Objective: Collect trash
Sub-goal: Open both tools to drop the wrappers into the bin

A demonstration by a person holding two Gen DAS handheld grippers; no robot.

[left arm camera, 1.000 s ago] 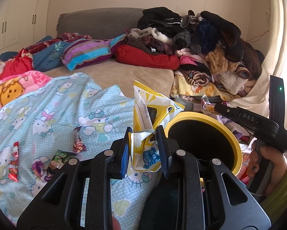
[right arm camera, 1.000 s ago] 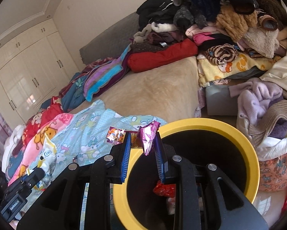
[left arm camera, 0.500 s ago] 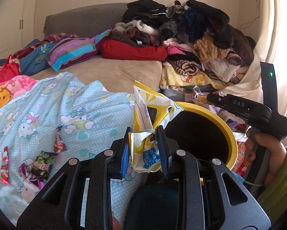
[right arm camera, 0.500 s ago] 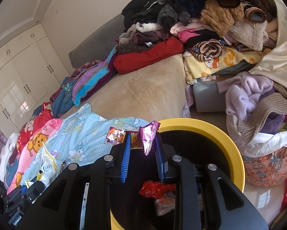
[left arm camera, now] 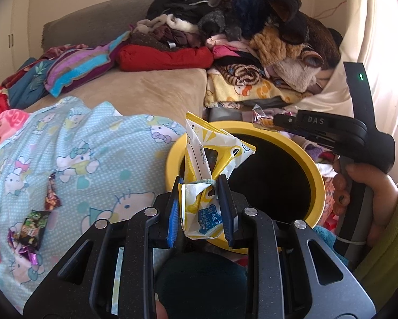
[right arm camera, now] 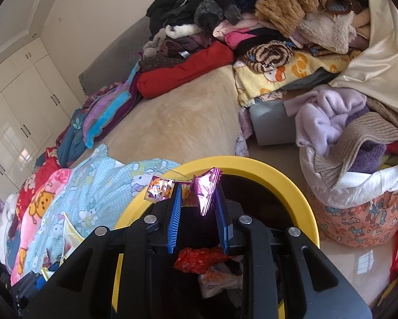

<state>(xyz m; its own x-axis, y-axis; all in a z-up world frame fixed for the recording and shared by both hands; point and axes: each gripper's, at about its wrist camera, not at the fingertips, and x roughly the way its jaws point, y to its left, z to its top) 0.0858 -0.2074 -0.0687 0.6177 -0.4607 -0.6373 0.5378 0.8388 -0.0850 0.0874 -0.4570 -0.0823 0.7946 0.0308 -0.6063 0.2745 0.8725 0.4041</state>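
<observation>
My left gripper [left arm camera: 200, 186] is shut on a crumpled yellow and white snack bag [left arm camera: 212, 164], held at the near left rim of the yellow-rimmed black bin [left arm camera: 300, 146]. My right gripper [right arm camera: 199, 188] is shut on shiny pink candy wrappers [right arm camera: 205, 188] directly above the bin [right arm camera: 278, 180], whose inside holds a red wrapper [right arm camera: 199, 259] and other trash. In the left wrist view the right gripper [left arm camera: 274, 119] reaches over the bin's far rim with a wrapper [left arm camera: 260, 117] at its tip. Several candy wrappers [left arm camera: 31, 226] lie on the light blue cartoon blanket [left arm camera: 79, 138].
A beige bed [left arm camera: 151, 93] carries a tall heap of clothes [left arm camera: 238, 34] at the back. A basket of knitwear [right arm camera: 358, 172] stands right of the bin on the floor. White wardrobes [right arm camera: 18, 101] line the left wall. A hand in a green sleeve [left arm camera: 379, 212] holds the right gripper.
Both grippers have moved forward and down toward the bin, still holding their trash. The bin's opening and its contents now show more fully under the right gripper.
</observation>
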